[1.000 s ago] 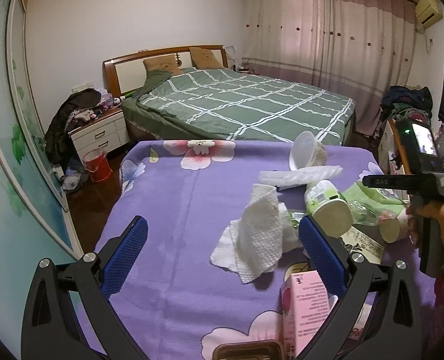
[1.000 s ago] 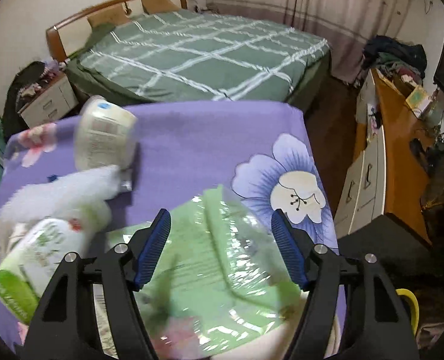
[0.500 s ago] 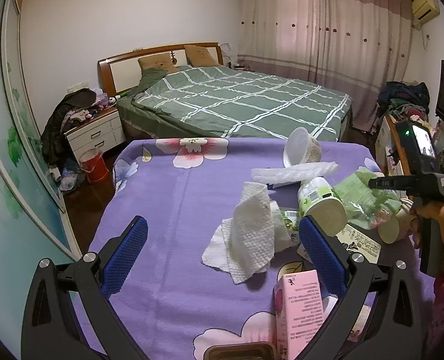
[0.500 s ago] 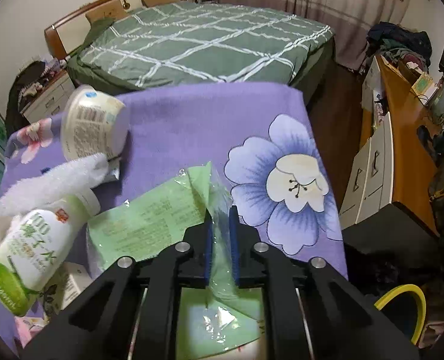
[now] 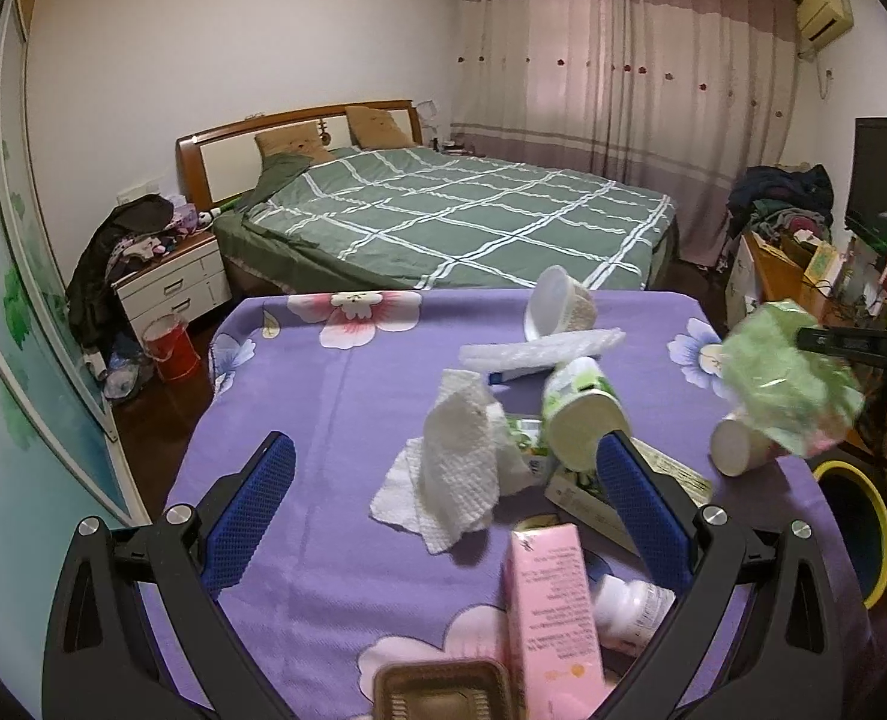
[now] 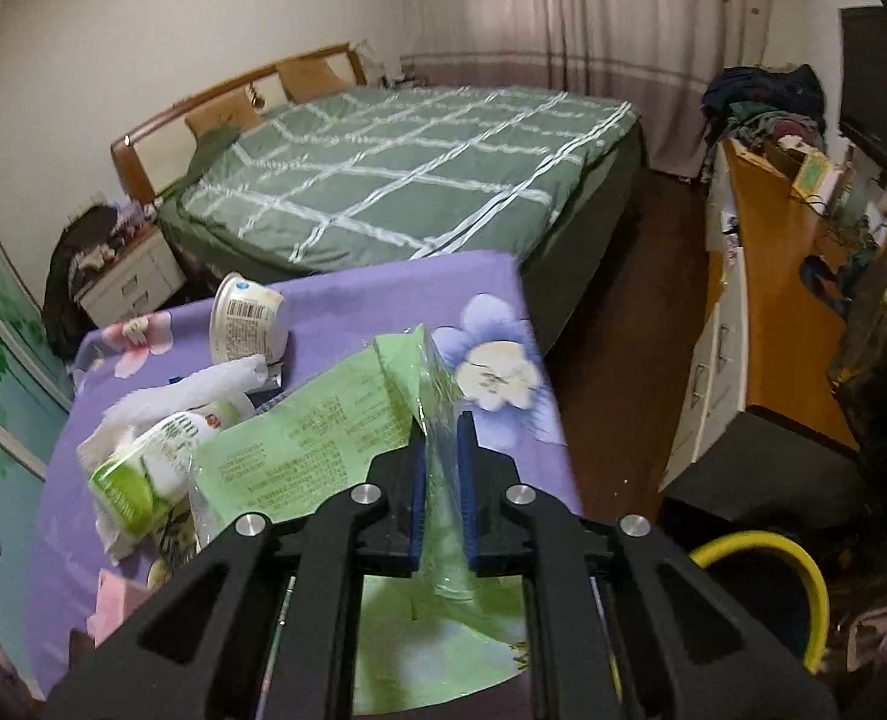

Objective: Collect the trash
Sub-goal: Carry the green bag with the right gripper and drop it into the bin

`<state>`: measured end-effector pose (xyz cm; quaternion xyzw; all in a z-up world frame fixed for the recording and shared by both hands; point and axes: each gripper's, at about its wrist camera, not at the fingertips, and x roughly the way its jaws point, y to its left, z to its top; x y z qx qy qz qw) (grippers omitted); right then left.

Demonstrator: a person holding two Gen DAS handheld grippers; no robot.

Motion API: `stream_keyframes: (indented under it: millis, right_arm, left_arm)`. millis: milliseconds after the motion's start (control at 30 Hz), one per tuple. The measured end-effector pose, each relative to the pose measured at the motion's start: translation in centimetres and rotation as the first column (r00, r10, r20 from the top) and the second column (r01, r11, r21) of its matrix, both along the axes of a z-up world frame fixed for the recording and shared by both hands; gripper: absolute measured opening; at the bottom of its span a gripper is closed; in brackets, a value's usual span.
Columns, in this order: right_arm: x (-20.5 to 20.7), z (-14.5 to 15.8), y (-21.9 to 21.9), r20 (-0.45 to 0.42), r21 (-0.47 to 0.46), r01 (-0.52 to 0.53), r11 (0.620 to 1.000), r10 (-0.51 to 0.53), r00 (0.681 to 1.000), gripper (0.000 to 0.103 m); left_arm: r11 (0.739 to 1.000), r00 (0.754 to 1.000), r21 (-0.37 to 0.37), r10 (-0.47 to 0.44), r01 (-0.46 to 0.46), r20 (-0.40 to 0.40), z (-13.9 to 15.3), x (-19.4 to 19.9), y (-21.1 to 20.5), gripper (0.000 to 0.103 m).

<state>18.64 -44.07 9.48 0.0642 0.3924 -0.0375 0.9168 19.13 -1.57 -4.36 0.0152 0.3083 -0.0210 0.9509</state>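
- Bedroom setting tonight: a green checked bed [image 5: 443, 222] behind, pinkish curtains [image 5: 617, 72] drawn, and up front the purple flowered cloth covering the surface [image 5: 335, 420], littered with rubbish.
- Big change on the right: a second ago the right claw [image 6: 441, 480] stood wide over the crinkly green plastic wrapper [image 6: 323, 438]; now its blue pads are pinched onto a fold of that film.
- And it's up! From the left wrist view the green plastic wrapper [image 5: 785, 384] hangs clear of the cloth at the surface's right edge, where half a second ago it lay among the cups.
- Just beyond and below that edge sits the yellow-rimmed bin [image 6: 767, 576], near the lifted wrapper. My read: first piece secured, and a short carry to the right and a release should bank it.
- One caution: the film is thin and gripped only by a fold, so it could slip or flutter wide of the rim.
- Left claw [image 5: 443, 510] is spread wide, holding nothing, hovering low over the near side of the surface much as it did a second ago.
- Plenty left between and past its pads: a crumpled white paper towel [image 5: 455, 480], a tipped green-and-white yoghurt bottle [image 5: 581, 414], a pink carton [image 5: 551, 618], a white plastic tub on its side [image 5: 557, 306] and a paper cup lying down [image 5: 737, 450].
- Judging by that spread, the collecting has barely begun.
- Off to the left, a white bedside cabinet [image 5: 167, 288] piled with clothes and a red bucket [image 5: 170, 342] on the dark wood floor.
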Motion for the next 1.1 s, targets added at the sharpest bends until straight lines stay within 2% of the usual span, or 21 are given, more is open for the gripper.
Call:
stream_keyframes:
  millis: [200,467,667,800,900,1100]
  right_arm:
    - [-7.0,0.3,-5.0,0.022,-0.003,0.104,0.995,-0.104,0.994,0.010]
    - [-13.1,-3.2,-12.4,-0.043,0.005,0.266,0.964,-0.266,0.963,0.010]
    - [-14.4,-6.3,-16.4,-0.096,-0.005,0.343,0.939,-0.342,0.935,0.010]
    - [-14.6,-8.0,-17.5,-0.126,-0.029,0.374,0.927,-0.374,0.919,0.015]
    - [-14.8,-8.5,-18.2,-0.126,-0.018,0.382,0.924,-0.381,0.916,0.024]
    - [-15.0,-8.3,-18.0,-0.105,0.004,0.376,0.927,-0.374,0.922,0.028]
  left_arm:
    - [0.999,0.999,0.006,-0.045,0.045,0.001,0.2,-2.1,-2.0,0.099]
    - [0.995,0.995,0.018,-0.096,0.097,-0.030,-0.7,-4.7,-4.8,0.099]
    - [0.992,0.992,0.029,-0.121,0.122,-0.045,-1.3,-6.1,-6.4,0.099]
    - [0.991,0.990,0.022,-0.132,0.133,-0.057,-1.6,-6.6,-6.9,0.099]
    - [0.990,0.988,0.026,-0.138,0.140,-0.067,-1.8,-6.6,-7.1,0.099]
    - [0.978,0.974,0.021,-0.207,0.209,-0.089,-2.4,-6.6,-8.3,0.099]
